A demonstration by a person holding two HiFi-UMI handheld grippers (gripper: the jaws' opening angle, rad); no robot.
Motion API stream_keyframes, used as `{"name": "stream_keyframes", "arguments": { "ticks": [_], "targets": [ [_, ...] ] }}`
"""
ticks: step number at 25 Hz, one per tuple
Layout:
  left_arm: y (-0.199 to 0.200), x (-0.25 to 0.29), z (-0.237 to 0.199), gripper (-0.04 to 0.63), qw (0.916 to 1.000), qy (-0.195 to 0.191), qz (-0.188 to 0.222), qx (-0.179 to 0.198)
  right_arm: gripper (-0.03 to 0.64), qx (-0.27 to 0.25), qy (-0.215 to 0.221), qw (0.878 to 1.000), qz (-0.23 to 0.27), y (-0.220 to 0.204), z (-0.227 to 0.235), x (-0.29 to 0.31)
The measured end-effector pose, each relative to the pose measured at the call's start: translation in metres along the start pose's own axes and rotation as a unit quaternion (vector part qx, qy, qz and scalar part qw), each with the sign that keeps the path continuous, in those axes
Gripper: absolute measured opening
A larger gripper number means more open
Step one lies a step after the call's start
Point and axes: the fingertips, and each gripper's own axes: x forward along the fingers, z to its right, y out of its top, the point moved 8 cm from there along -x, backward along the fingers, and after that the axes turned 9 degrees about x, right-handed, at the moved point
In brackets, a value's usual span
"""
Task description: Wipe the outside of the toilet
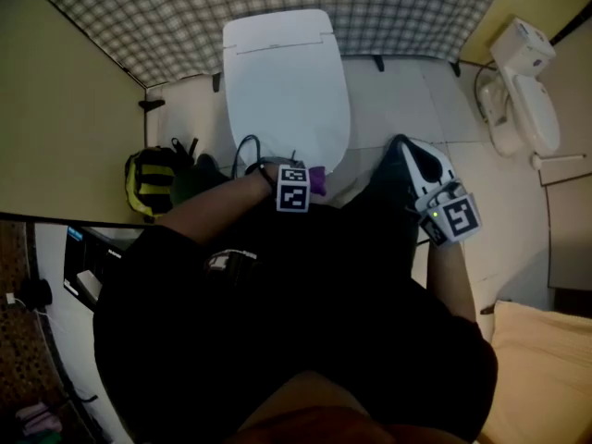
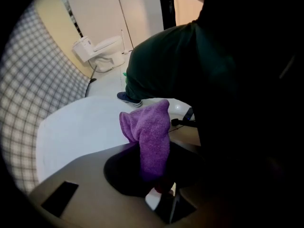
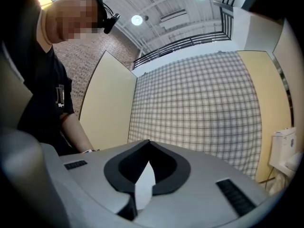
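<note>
Toilet [image 1: 287, 81], white with its lid down, stands against the plaid wall [image 1: 166, 17] straight ahead of us. We hold our left gripper [image 1: 313, 181] at the lid's front edge, its jaws clamped on a purple cloth [image 2: 151, 137] (a fold sticks out past the tips). Our right gripper [image 1: 416, 160] hangs just right of the bowl's front, jaws closed together on nothing, aimed at the plaid wall.

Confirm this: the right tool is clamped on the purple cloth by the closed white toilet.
Wrong tool. The left gripper view shows the left tool clamped on the purple cloth by the closed white toilet; in the right gripper view the right tool is shut on nothing.
</note>
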Motion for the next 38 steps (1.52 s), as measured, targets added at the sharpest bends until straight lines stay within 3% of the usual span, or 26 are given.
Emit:
{"name": "stream_keyframes", "arguments": {
  "ticks": [3, 6, 8, 10, 12, 16, 18, 20, 25, 31, 33, 36, 38],
  "targets": [
    [-0.029, 0.002, 0.02, 0.103, 0.9984, -0.025, 0.019, -0.047, 0.005, -0.011, 0.033, 0.999, 0.02, 0.002, -0.022, 0.023],
    [-0.06, 0.001, 0.036, 0.103, 0.9937, -0.023, 0.036, -0.104, 0.005, -0.022, 0.066, 0.997, 0.024, 0.006, -0.039, 0.046],
    [-0.082, 0.0, 0.043, 0.103, 0.9871, -0.006, 0.057, -0.15, 0.005, -0.027, 0.083, 0.996, 0.029, 0.009, -0.051, 0.055],
    [-0.106, -0.005, 0.043, 0.103, 0.973, 0.019, 0.088, -0.213, 0.005, -0.032, 0.098, 0.994, 0.037, 0.011, -0.06, 0.062],
    [-0.135, -0.012, 0.034, 0.103, 0.9439, 0.041, 0.133, -0.299, 0.005, -0.033, 0.113, 0.992, 0.038, 0.011, -0.064, 0.076],
    [-0.201, -0.01, -0.003, 0.104, 0.8549, 0.095, 0.233, -0.454, 0.005, -0.026, 0.128, 0.991, 0.012, 0.001, -0.061, 0.109],
    [-0.223, -0.008, -0.021, 0.104, 0.8201, 0.107, 0.262, -0.497, 0.005, -0.016, 0.127, 0.992, -0.001, -0.006, -0.056, 0.122],
    [-0.238, -0.009, -0.042, 0.104, 0.7962, 0.114, 0.28, -0.524, 0.005, -0.008, 0.122, 0.992, -0.015, -0.013, -0.049, 0.131],
    [-0.275, -0.007, -0.106, 0.104, 0.7568, 0.142, 0.295, -0.566, 0.005, 0.01, 0.1, 0.993, -0.061, -0.031, -0.019, 0.146],
    [-0.327, -0.012, -0.188, 0.104, 0.6921, 0.172, 0.337, -0.615, 0.005, 0.031, 0.078, 0.994, -0.077, -0.047, 0.029, 0.174],
    [-0.351, -0.013, -0.217, 0.104, 0.6638, 0.186, 0.352, -0.633, 0.005, 0.042, 0.067, 0.993, -0.085, -0.053, 0.05, 0.186],
    [-0.385, -0.015, -0.263, 0.104, 0.6145, 0.211, 0.382, -0.657, 0.005, 0.064, 0.052, 0.992, -0.094, -0.063, 0.084, 0.206],
    [-0.404, -0.016, -0.293, 0.104, 0.5905, 0.223, 0.397, -0.666, 0.005, 0.078, 0.043, 0.991, -0.103, -0.069, 0.106, 0.216]
  ]
}}
